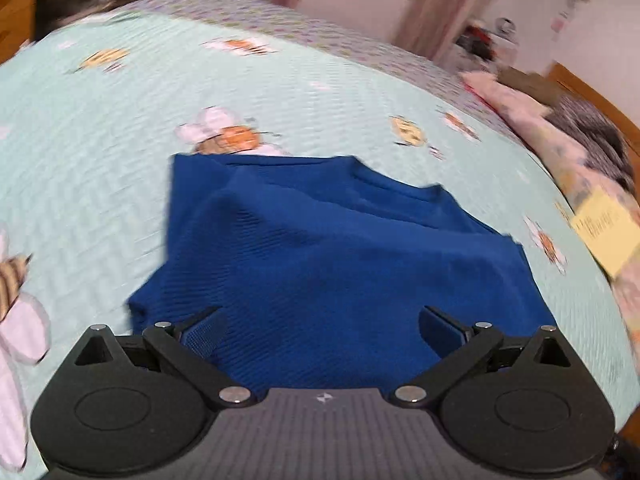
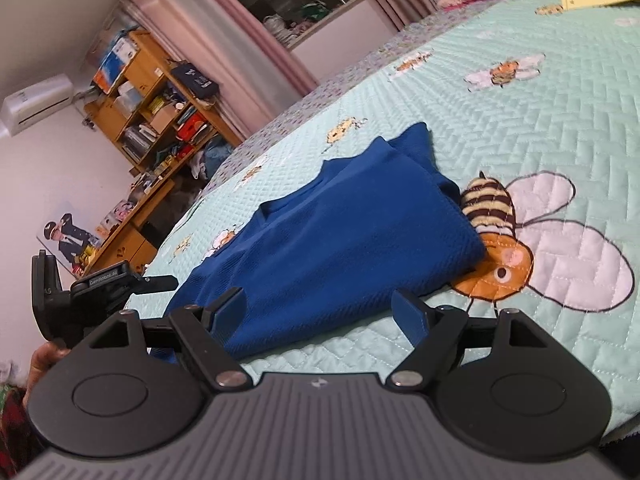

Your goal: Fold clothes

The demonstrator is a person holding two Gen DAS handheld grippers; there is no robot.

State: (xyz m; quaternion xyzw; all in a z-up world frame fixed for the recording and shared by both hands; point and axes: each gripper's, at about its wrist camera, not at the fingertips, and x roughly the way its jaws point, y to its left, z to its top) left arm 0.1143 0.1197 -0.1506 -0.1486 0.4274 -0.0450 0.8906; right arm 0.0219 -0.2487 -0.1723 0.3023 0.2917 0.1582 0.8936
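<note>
A blue knit garment (image 1: 320, 248) lies folded in layers on a mint quilted bedspread (image 1: 120, 140). My left gripper (image 1: 320, 328) hovers over the garment's near edge, open, with the blue pads wide apart and nothing between them. In the right wrist view the same blue garment (image 2: 340, 236) lies flat, partly covering a bee picture. My right gripper (image 2: 320, 312) is open at the garment's near edge, one finger over the cloth, the other over bare quilt. The left gripper (image 2: 100, 288) shows at the far left of that view, held by a hand (image 2: 44, 360).
Pillows (image 1: 560, 144) and a yellow card (image 1: 604, 232) lie along the bed's right side. A wooden shelf (image 2: 160, 96) full of items and a desk stand beyond the bed. Pink curtains (image 2: 248, 40) hang at the window. The left wrist view is motion-blurred.
</note>
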